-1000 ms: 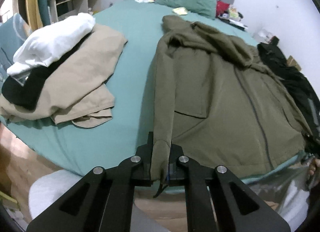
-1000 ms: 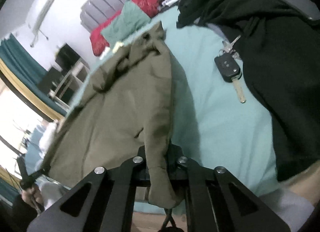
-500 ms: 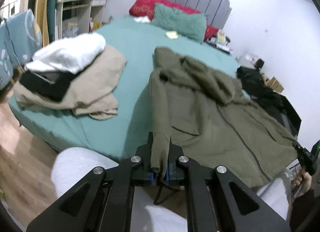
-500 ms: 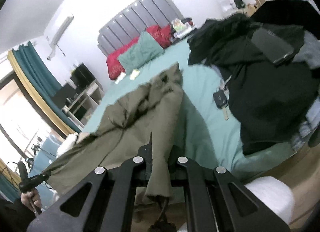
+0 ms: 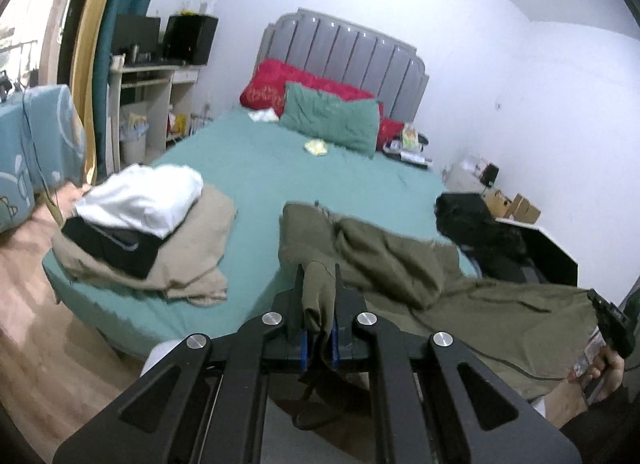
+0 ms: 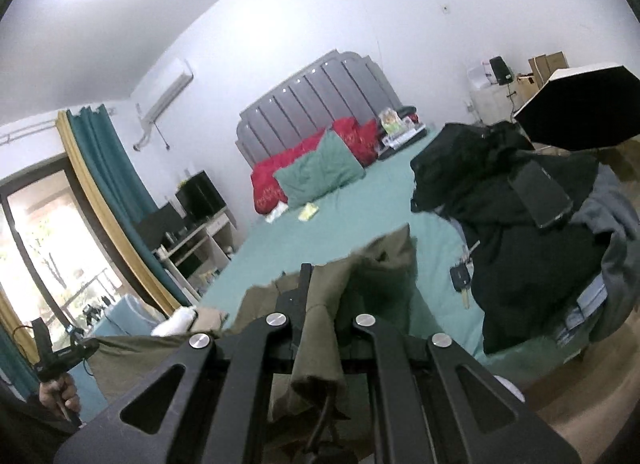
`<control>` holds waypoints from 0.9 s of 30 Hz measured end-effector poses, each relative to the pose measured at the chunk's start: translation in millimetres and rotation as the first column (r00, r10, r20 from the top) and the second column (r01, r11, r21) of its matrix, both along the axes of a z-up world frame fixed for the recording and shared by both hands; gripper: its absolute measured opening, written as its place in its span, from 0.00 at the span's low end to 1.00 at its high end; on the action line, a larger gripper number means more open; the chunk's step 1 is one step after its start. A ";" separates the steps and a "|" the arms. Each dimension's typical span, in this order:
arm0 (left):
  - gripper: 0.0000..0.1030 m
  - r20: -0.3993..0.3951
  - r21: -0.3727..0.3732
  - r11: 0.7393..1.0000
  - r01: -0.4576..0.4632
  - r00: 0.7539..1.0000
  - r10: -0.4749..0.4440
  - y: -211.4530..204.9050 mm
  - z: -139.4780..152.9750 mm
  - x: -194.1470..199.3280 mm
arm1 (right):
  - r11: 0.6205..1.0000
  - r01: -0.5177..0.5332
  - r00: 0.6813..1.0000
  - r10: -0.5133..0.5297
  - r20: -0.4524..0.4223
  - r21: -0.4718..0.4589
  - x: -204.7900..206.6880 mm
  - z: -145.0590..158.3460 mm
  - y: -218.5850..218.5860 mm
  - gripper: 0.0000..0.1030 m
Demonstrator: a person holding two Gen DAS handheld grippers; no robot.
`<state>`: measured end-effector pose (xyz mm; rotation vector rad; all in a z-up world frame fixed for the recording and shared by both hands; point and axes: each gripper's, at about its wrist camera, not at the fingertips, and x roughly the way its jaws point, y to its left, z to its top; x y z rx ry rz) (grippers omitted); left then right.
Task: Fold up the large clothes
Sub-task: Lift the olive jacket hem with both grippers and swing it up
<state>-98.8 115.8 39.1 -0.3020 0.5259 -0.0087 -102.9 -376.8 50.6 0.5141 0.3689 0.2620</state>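
An olive green hooded jacket lies partly on the teal bed, its lower part pulled off the foot edge. My left gripper is shut on one bottom corner of the jacket. My right gripper is shut on the other bottom corner of the jacket. The hem stretches between them in the air. The right gripper shows at the right edge of the left wrist view; the left gripper shows at the left edge of the right wrist view.
A pile of beige, black and white clothes sits at the bed's left foot corner. A black clothes heap with a phone and a car key lies at the right. Pillows lie by the grey headboard. Wood floor lies below.
Both grippers have lifted and pulled back from the bed, dragging the jacket's lower part off the foot edge. The views now tilt up toward the headboard and walls.
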 end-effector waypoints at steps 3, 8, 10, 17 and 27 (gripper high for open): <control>0.08 0.028 0.008 1.000 -0.010 1.000 0.009 1.8 7.2 13.8 | 1.000 0.014 1.000 -0.014 0.013 0.006 3.6 4.6 -13.3 0.05; 0.08 0.034 0.018 1.000 -0.012 0.999 0.011 3.6 6.7 58.8 | 1.000 0.029 0.999 -0.030 0.021 0.008 45.1 1.4 -20.2 0.05; 0.08 0.039 0.029 0.999 -0.016 0.999 0.015 2.4 5.1 82.8 | 0.999 0.033 0.999 -0.033 0.027 0.009 63.9 1.1 -20.2 0.05; 0.08 0.017 0.024 0.999 -0.041 0.999 0.040 1.9 -14.9 173.3 | 0.999 0.034 0.999 -0.034 0.020 0.003 151.4 -10.5 -24.6 0.05; 0.08 -0.099 -0.002 0.998 -0.064 0.993 0.064 12.8 -74.1 308.8 | 0.997 0.080 0.994 -0.080 -0.076 -0.002 278.0 -56.4 -23.6 0.05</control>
